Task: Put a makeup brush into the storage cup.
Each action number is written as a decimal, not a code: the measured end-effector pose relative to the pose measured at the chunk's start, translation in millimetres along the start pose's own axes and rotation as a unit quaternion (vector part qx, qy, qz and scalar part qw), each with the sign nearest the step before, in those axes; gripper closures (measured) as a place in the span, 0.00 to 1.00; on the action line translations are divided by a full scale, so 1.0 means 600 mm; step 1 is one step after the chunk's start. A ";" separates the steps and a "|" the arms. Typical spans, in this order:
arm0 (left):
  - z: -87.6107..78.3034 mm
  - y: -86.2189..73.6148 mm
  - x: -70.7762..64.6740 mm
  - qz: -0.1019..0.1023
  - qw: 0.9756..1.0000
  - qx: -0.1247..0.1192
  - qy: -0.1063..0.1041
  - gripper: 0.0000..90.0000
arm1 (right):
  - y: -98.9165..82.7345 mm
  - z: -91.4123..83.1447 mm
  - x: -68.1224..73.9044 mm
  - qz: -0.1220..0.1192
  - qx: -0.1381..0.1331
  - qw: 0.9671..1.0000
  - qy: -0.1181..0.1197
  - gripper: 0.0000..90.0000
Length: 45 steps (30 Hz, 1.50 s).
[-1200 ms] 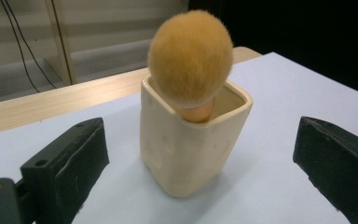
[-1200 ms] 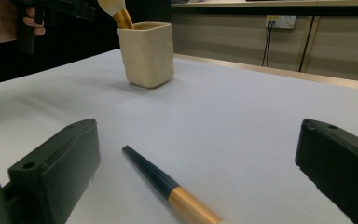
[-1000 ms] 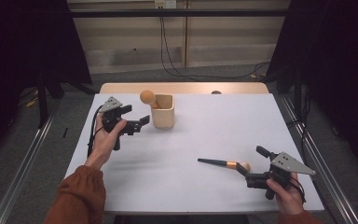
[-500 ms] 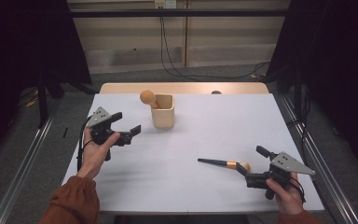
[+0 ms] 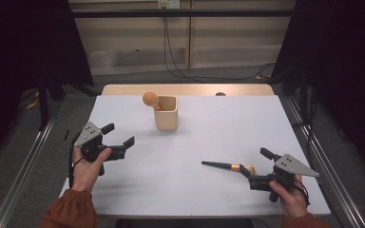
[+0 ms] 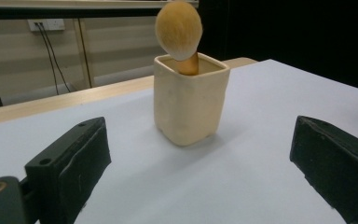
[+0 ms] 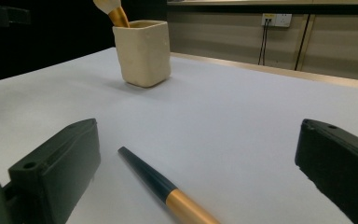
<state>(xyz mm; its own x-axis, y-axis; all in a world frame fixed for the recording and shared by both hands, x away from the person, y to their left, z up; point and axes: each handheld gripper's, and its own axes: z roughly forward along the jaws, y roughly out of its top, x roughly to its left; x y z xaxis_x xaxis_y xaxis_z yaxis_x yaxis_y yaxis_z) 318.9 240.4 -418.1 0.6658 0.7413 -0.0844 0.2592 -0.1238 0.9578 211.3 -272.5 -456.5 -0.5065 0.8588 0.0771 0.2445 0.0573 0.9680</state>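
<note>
Two brushes, one cup and your two grippers are what sits on or over a white worktop (image 5: 190, 152) with a bare wooden strip along its far edge; around it you have grey floor, metal rails at either side, dark curtains left and right, and a pale back wall with a socket and black cables hanging from it. One cream, square-sided cup (image 5: 166, 113) stands upright near the middle of the far edge, and in it stands the first brush (image 5: 150, 100), handle down and round tan head up, leaning toward the worktop's left side; your left gripper view shows the same cup (image 6: 189, 103) and brush head (image 6: 179, 29) straight ahead between the jaws. The second brush (image 5: 228, 166) lies flat near the right part of the near edge, its dark handle pointing left, gold band and pale head toward your right hand. Your left gripper (image 5: 115, 141) is near the left edge, well apart from the cup, jaws spread wide and holding nothing. Your right gripper (image 5: 260, 167) is near the near right corner, jaws likewise wide apart, with the lying brush (image 7: 161, 185) running between them, touching neither jaw as far as you can see.
</note>
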 end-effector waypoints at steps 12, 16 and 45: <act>-0.046 -0.031 -0.015 -0.005 1.000 0.015 0.007 0.04 | -0.001 -0.004 0.000 0.000 -0.001 1.000 -0.002 0.00; -0.056 -0.038 -0.021 -0.009 1.000 0.016 0.005 0.04 | -0.002 -0.004 0.001 -0.003 -0.001 1.000 0.000 0.00; -0.111 -0.069 -0.035 -0.011 1.000 0.008 0.018 0.03 | -0.003 -0.018 0.000 0.003 -0.003 1.000 -0.003 0.00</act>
<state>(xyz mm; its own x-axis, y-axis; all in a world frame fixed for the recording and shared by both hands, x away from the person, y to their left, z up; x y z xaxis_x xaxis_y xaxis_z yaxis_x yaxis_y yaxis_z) 247.6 274.1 -437.6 0.6344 0.7671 -0.0952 0.2844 -0.1171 0.9515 201.8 -278.0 -455.7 -0.4997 0.8624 0.0813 0.2431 0.0495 0.9687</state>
